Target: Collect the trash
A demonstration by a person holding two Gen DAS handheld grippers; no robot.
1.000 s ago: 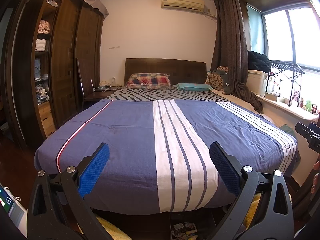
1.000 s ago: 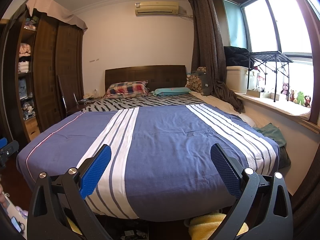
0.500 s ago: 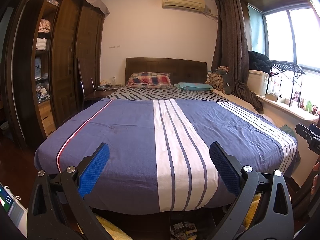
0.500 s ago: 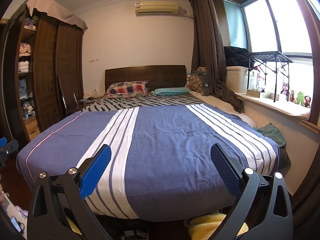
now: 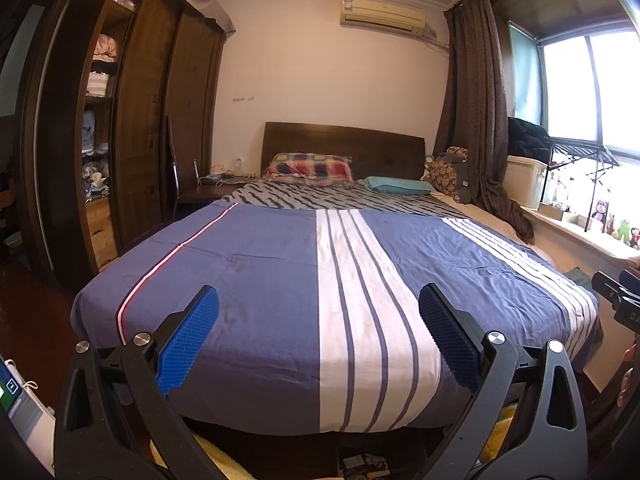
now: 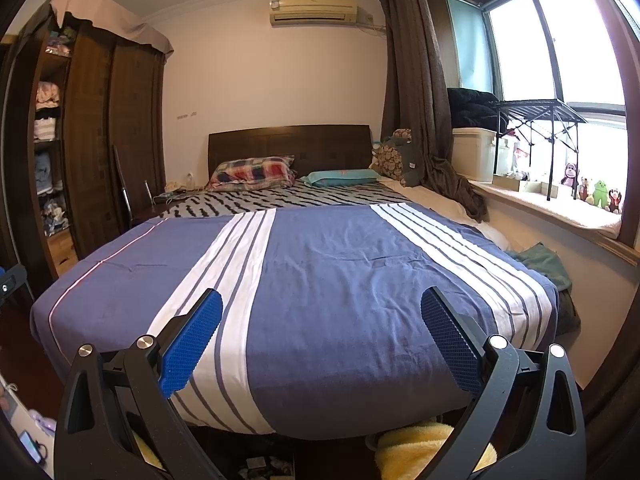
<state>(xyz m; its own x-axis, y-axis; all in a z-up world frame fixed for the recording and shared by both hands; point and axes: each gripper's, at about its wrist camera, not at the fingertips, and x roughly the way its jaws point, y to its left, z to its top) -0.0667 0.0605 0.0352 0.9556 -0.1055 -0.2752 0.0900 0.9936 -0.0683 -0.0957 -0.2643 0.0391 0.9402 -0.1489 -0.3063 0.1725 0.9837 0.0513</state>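
So far nothing is collected: my left tongs (image 5: 318, 330) and right tongs (image 6: 322, 334) both hang spread wide and hold nothing, near the foot of the bed (image 5: 260, 280). Its blue striped cover looks bare of rubbish. What may be trash is a small clutter on the floor (image 5: 366, 466) under the near edge of the bed, beside a yellow towel (image 6: 420, 448); I cannot tell what it is. By my reckoning the whole job remains.

Bedroom, object counts
One bed (image 5: 280, 280), two pillows (plaid (image 5: 310, 166), teal (image 5: 398, 185)), one air conditioner (image 5: 382, 18), one wardrobe (image 5: 132, 120), two grippers: left (image 5: 319, 336), right (image 6: 322, 338).
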